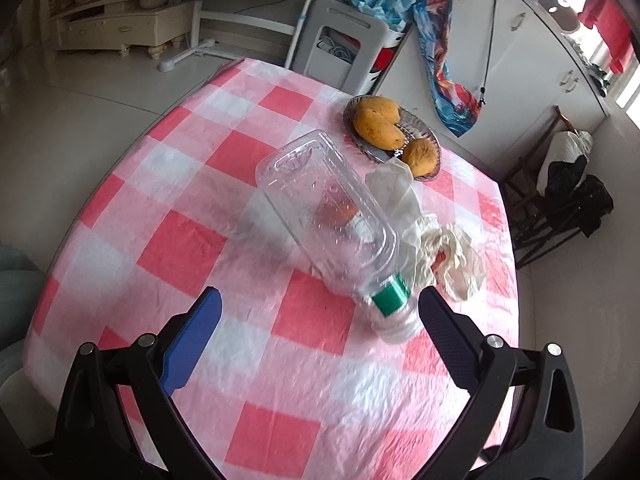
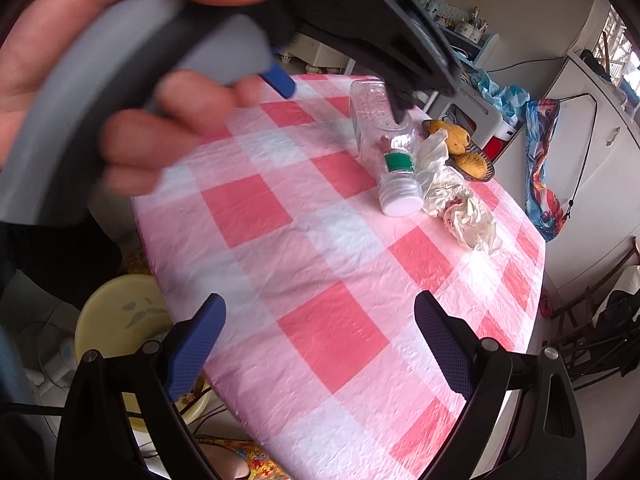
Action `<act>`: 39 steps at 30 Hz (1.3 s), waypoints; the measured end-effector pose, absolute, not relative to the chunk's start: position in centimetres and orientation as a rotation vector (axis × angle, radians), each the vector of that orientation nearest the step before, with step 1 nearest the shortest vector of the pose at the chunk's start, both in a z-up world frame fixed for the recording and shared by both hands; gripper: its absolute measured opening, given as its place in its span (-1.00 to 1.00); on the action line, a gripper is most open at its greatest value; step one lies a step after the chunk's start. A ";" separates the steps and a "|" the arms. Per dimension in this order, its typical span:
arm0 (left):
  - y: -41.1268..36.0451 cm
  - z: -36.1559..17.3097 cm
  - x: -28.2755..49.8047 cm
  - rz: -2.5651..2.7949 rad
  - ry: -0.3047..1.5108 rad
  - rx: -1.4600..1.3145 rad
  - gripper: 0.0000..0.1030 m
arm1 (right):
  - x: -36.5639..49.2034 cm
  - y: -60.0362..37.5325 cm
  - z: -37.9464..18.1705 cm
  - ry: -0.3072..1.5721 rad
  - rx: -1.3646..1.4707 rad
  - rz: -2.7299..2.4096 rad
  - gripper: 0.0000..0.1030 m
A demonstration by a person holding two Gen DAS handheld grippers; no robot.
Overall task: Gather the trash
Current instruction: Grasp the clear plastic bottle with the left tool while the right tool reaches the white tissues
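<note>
Risk of knocking the clear plastic bottle, lying near the worktop's far edge beside crumpled tissues, rolling away, with left gripper and right gripper both spread wide, empty.

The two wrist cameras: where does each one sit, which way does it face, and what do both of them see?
Left wrist: sits on the left tool, looks down over its open fingers at the clear bottle lying on the checked table.
Right wrist: sits on the right tool, held farther back, faces across the table; the person's left hand on the left tool fills the upper left.
Shared: bottle, crumpled tissue, fruit bowl, tablecloth.
</note>
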State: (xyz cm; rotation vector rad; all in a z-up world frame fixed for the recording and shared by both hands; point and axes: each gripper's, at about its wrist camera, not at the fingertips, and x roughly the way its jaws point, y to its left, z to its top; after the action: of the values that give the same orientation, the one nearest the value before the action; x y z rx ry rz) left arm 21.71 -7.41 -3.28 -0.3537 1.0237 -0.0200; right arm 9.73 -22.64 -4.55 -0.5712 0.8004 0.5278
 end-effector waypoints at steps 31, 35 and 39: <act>-5.2 -3.9 26.7 -0.229 0.935 -0.057 0.19 | 14.3 -22.4 -4.8 0.811 -0.525 0.518 0.78; -7.3 -3.0 28.8 -0.271 0.889 0.045 0.19 | 14.5 -21.7 -4.6 0.807 -0.500 0.541 0.78; -9.3 -2.9 30.9 -0.301 0.903 0.187 0.19 | 14.4 -21.6 -5.3 0.821 -0.531 0.545 0.78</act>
State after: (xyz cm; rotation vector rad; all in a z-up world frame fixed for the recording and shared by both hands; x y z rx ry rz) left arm 30.88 -9.25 -2.87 0.1872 0.9026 -0.3012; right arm 14.39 -21.61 -5.33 -0.5309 0.8212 0.5454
